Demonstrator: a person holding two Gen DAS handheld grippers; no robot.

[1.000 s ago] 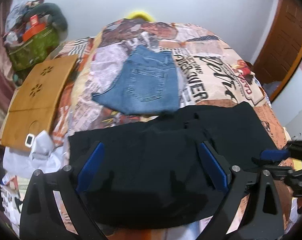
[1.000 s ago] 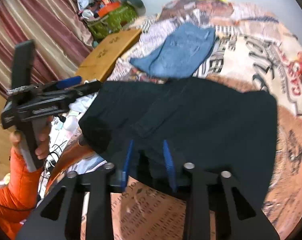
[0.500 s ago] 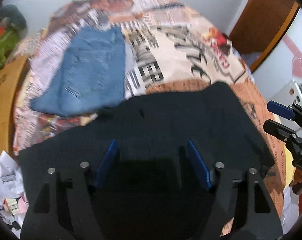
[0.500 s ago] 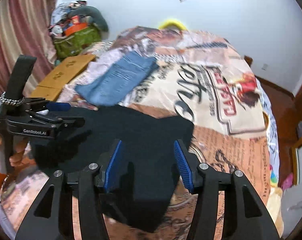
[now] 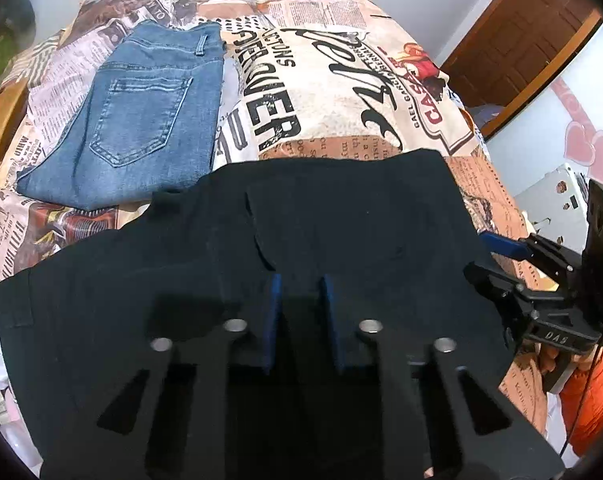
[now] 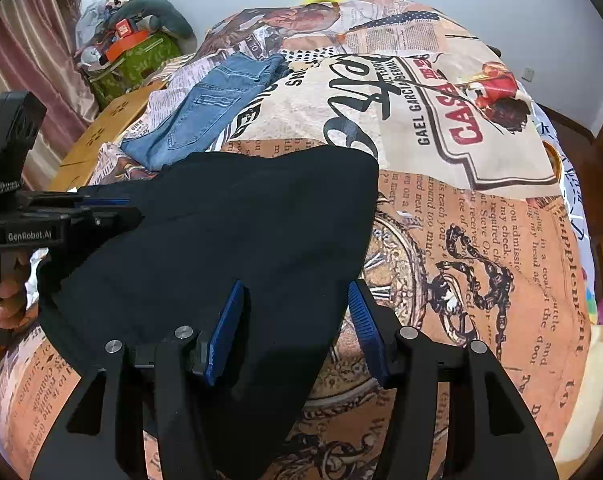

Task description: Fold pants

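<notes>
Black pants (image 5: 341,232) on the printed bedspread (image 5: 341,120), claws swapping roles.
Left view: the left claw (image 5: 299,316) has narrowed since a moment ago, apparently pinching the near fold, beside folded jeans (image 5: 141,120). Right view: the right claw (image 6: 293,328) has opened wider, holding nothing, over the pants' (image 6: 241,240) edge; next fold seems imminent.

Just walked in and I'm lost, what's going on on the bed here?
A person with a two-finger gripper in each hand is folding black pants on a bed covered by a newspaper-print sheet. The left gripper has its fingers nearly together over the dark fabric; whether it pinches it is unclear. The right gripper is open over the pants' edge. Folded blue jeans lie farther back.
</notes>
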